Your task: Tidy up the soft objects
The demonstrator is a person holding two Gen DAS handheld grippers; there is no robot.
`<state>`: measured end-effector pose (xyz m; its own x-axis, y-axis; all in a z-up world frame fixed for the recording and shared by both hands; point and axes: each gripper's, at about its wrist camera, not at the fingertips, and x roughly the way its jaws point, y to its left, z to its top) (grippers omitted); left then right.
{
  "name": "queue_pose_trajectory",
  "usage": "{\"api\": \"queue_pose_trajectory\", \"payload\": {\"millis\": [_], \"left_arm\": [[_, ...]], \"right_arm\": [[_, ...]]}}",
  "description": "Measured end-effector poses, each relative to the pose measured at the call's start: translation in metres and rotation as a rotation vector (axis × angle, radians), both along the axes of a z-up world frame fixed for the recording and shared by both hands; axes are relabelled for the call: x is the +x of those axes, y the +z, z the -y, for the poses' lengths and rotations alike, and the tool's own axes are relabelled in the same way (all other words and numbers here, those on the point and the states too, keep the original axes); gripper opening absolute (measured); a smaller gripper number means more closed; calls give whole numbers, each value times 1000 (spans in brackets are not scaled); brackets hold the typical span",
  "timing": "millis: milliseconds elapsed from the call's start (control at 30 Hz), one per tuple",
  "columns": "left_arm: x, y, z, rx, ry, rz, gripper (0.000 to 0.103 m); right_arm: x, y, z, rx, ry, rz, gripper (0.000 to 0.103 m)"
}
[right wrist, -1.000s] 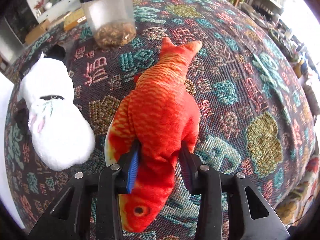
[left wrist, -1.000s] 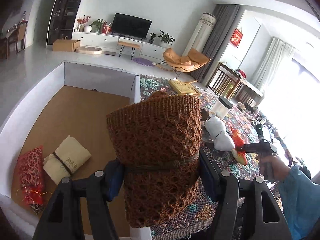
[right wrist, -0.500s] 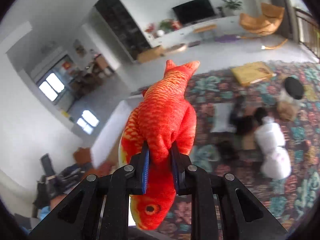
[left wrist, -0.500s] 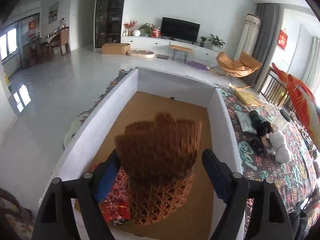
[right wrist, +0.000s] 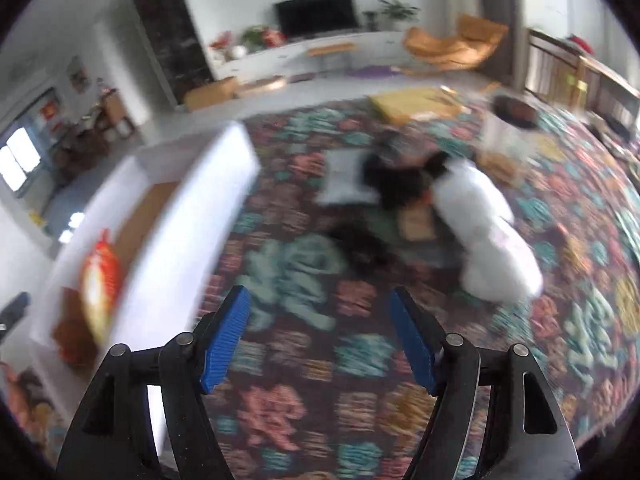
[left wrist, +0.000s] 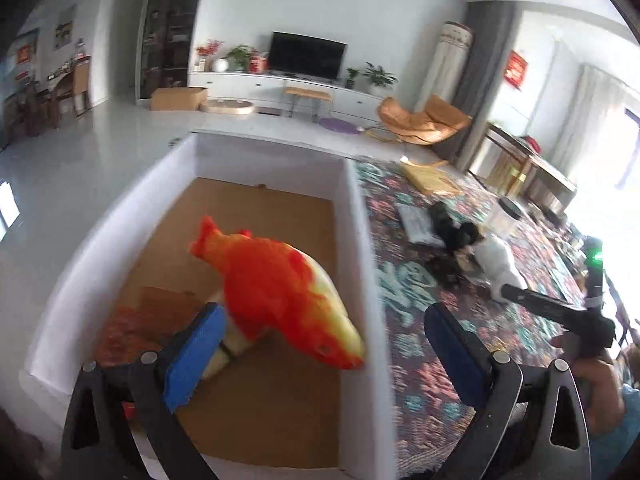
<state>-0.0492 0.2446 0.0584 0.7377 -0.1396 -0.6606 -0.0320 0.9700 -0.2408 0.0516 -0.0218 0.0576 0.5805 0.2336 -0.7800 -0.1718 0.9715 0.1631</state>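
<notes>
The orange plush fish (left wrist: 280, 288) lies inside the white box (left wrist: 362, 240), over a cream pillow (left wrist: 228, 352) and beside the brown knit bundle (left wrist: 160, 312). It also shows in the right wrist view (right wrist: 100, 276), blurred. My left gripper (left wrist: 316, 356) is open and empty above the box's near right corner. My right gripper (right wrist: 320, 336) is open and empty above the patterned cloth (right wrist: 360, 360), to the right of the box wall (right wrist: 180, 220). A white plush toy (right wrist: 488, 232) and black soft items (right wrist: 384, 184) lie on the cloth ahead.
A clear jar with a dark lid (right wrist: 508, 128) and a yellow flat packet (right wrist: 412, 104) sit at the far side of the cloth. A grey pouch (right wrist: 344, 180) lies near the black items. The other hand-held gripper (left wrist: 560, 312) shows at the right.
My left gripper let go of the brown knit bundle in the box and opened. My right gripper released the orange fish into the box and swung back over the cloth.
</notes>
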Motion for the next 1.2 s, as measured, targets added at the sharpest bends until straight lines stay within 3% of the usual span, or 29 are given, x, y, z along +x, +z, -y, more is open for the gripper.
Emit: {"api": "queue_pose_trajectory", "payload": {"millis": [167,233,300,367,500,767,1200], "left_arm": [[25,-26,116,-34,-275,-65,99],[42,-52,152,-25,-323,-98,99],[63,-81,175,18,-302,-140,99],[85,-105,183,56,-252,-182,99],[118,-134,183,129,-194,-204,99],[161,-153,188,239,-139,-195,103],[160,-152,186,235,-136,-191,103]], "right_arm": [[-8,-70,103,-112,-310,-83,75],[-7,-83,122,-86,-386,-140,75],[-8,-77,131,-50,-414,-102,75],[-10,-74,132,-79,-439,-78,77],[-4,-82,137,-86,-477,-130,77],[-5,-86,130,-129,-476,-136,80],[-8,-87,127,-129,-472,-138,81]]}}
